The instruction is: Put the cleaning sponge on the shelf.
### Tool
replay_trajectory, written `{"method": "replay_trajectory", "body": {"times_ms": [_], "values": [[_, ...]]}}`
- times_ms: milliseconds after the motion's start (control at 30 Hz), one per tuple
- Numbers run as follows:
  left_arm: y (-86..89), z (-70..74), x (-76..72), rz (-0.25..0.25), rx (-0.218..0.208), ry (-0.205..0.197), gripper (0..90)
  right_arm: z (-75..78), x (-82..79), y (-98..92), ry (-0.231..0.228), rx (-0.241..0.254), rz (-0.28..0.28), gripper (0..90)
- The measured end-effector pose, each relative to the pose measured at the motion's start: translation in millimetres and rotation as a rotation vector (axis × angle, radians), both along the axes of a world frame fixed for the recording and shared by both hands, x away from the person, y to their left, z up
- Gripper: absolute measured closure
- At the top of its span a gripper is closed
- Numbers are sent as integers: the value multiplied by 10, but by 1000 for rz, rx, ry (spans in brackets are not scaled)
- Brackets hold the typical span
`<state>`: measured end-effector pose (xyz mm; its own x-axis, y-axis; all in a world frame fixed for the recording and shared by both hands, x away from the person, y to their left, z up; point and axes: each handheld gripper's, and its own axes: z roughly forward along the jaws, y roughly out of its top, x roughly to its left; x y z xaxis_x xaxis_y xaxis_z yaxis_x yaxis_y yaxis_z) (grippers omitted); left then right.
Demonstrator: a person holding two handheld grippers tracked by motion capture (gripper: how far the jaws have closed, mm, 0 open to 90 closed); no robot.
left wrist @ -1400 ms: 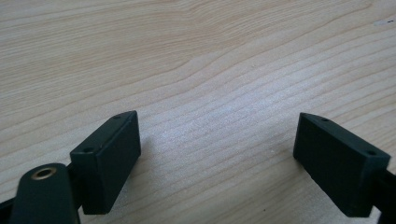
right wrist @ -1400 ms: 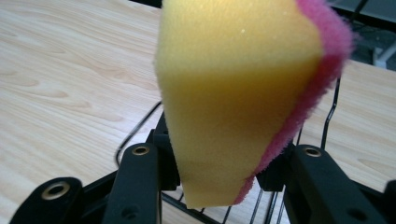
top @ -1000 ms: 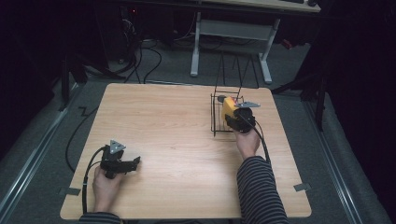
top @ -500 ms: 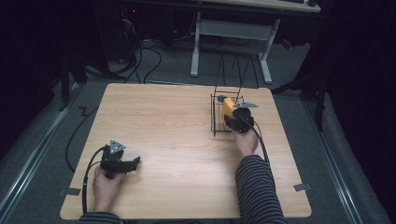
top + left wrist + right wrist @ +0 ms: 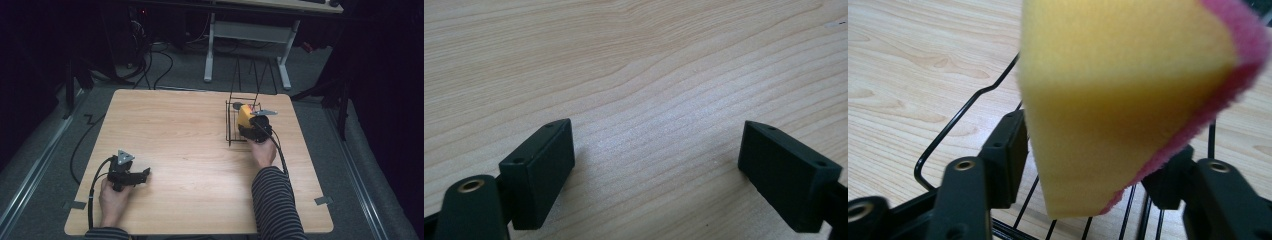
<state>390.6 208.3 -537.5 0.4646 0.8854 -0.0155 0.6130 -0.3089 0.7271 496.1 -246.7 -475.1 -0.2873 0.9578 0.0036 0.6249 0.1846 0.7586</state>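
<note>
Opening fingers flank a pink-backed sponge [image 5: 1118,100], seemingly loose, above the wire rack [image 5: 239,124].

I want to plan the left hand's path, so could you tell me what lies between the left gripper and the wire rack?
Only bare wooden table lies between the left gripper and the wire rack, as the high view shows.

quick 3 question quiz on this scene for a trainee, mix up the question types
1. True or false: the left gripper has its jaws apart over bare table.
2. What sits between the jaws of the right gripper? A) sponge B) cup C) cloth
3. What does the sponge hang over?

Key
1. True.
2. A: a yellow sponge with a pink layer. The jaws have just been opening, so whether the pads still press on it is unclear.
3. The black wire rack.
</note>
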Motion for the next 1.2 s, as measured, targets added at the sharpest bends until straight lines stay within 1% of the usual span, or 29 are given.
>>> {"method": "replay_trajectory", "body": {"times_ms": [33, 67, 100, 200, 233, 367, 400, 467, 600, 933, 1000, 1133, 1200], "values": [[0, 0, 0, 0, 0, 0, 154, 9, -10, -5, 0, 4, 3, 391], [0, 0, 0, 0, 0, 0, 154, 9, -10, -5, 0, 4, 3, 391], [0, 0, 0, 0, 0, 0, 155, 19, -21, -11, -2, -2, 11, 370], [0, 0, 0, 0, 0, 0, 155, 37, -38, -20, -4, 2, 16, 354], [0, 0, 0, 0, 0, 0, 155, 57, -50, -32, -5, 14, 27, 328], [0, 0, 0, 0, 0, 0, 155, 85, -66, -48, -2, 30, 32, 296], [0, 0, 0, 0, 0, 0, 155, 103, -77, -62, 4, 48, 37, 275], [0, 0, 0, 0, 0, 0, 155, 112, -88, -72, 2, 46, 41, 264], [0, 0, 0, 0, 0, 0, 155, 135, -122, -97, 8, 53, 42, 253], [0, 0, 0, 0, 0, 0, 155, 167, -190, -131, 6, 49, 51, 244], [0, 0, 0, 0, 0, 0, 155, 181, -206, -132, 2, 45, 57, 241], [-1, -1, 0, 1, -1, -1, 154, 204, -237, -139, -1, 51, 51, 226], [0, 0, 0, 0, 0, 0, 155, 213, -262, -147, -12, 54, 56, 232]]}}
